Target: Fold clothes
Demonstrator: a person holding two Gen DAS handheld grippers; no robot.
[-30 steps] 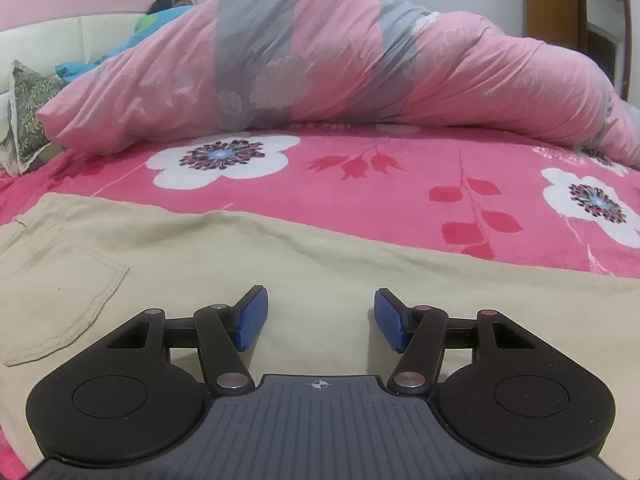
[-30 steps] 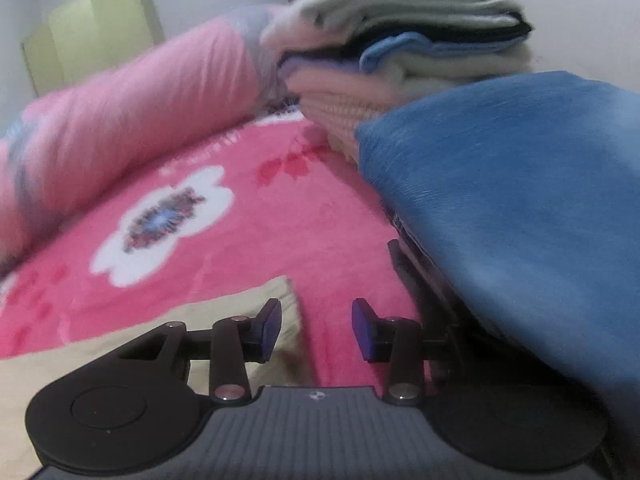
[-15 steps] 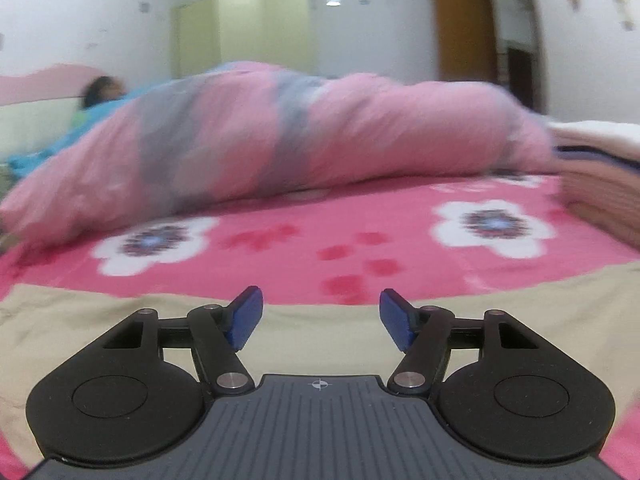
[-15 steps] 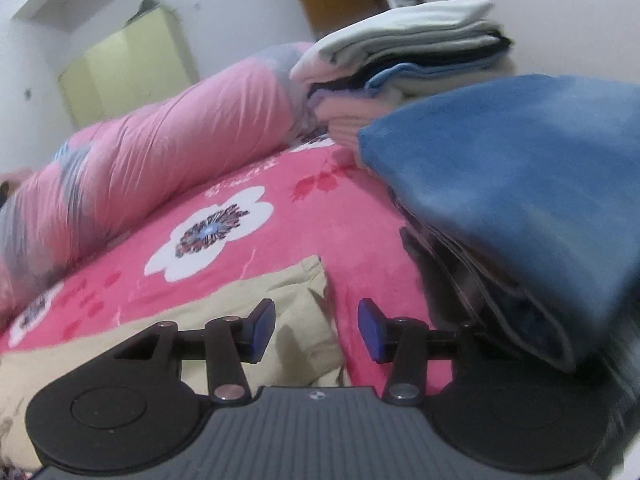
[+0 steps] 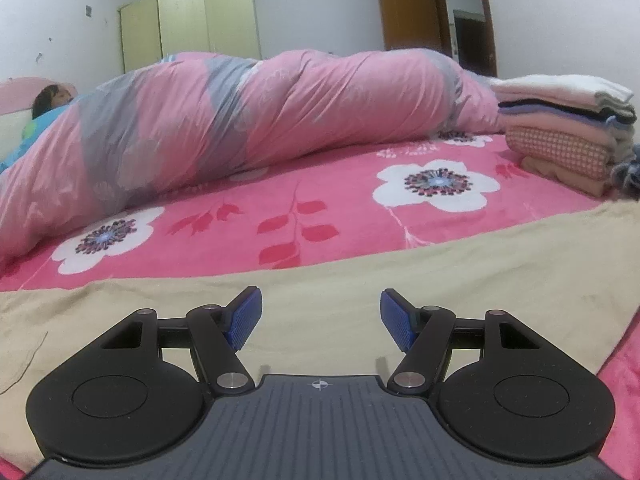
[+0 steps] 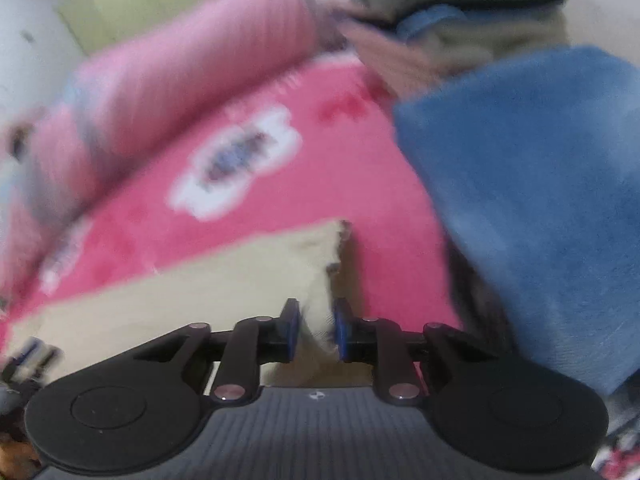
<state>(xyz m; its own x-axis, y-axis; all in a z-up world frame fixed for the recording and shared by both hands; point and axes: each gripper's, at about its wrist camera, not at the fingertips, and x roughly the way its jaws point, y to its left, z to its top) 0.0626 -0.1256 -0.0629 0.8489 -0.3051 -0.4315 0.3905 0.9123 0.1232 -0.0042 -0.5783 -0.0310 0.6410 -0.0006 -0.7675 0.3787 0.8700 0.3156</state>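
No legible text, labels or numbers anywhere.

Right wrist view, blurred. Right gripper (image 6: pixel 314 330): jaws just been closing, now narrow w/ a raised fold of the beige garment (image 6: pixel 224 292) between the blue pads; cloth fills the gap, looks pinched. Garment's corner lies just beyond the tips on the pink floral bedcover (image 6: pixel 304 184). Blue blanket (image 6: pixel 532 200) near right. Folded stack (image 6: pixel 452 8) far right. Pink duvet (image 6: pixel 180 76) far left.

Pale walls (image 5: pixel 60 20), a yellow-green wardrobe (image 5: pixel 188 24) and a wooden door frame (image 5: pixel 412 4) behind the bed.
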